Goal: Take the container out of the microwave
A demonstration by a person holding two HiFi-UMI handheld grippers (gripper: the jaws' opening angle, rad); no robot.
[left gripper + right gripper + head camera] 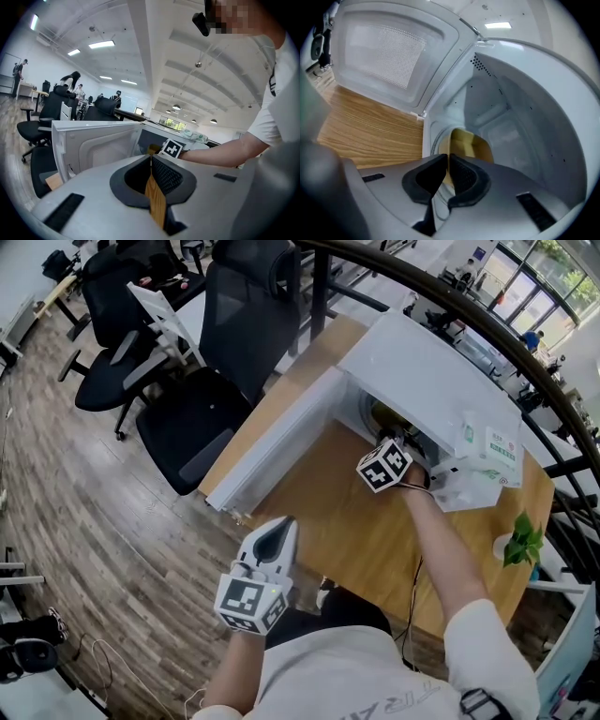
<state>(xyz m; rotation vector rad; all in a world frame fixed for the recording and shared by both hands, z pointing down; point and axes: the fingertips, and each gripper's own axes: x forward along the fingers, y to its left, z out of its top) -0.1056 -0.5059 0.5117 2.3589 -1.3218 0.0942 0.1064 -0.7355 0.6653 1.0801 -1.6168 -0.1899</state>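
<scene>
The right gripper [446, 158] pinches, it seems, the near rim of the container [476, 143] (yellowish, inside the microwave [525, 108]); draw it out level, slowly.

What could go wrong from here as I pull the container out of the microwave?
1. The right hand-held gripper seems to pinch only the thin near rim of the yellowish container, so it could tilt or slip free when lifted.
2. The open door stands close on the left of the way out; a sideways swing could knock it.
3. The left hand-held gripper is shut and away from the microwave, offering no support.
</scene>
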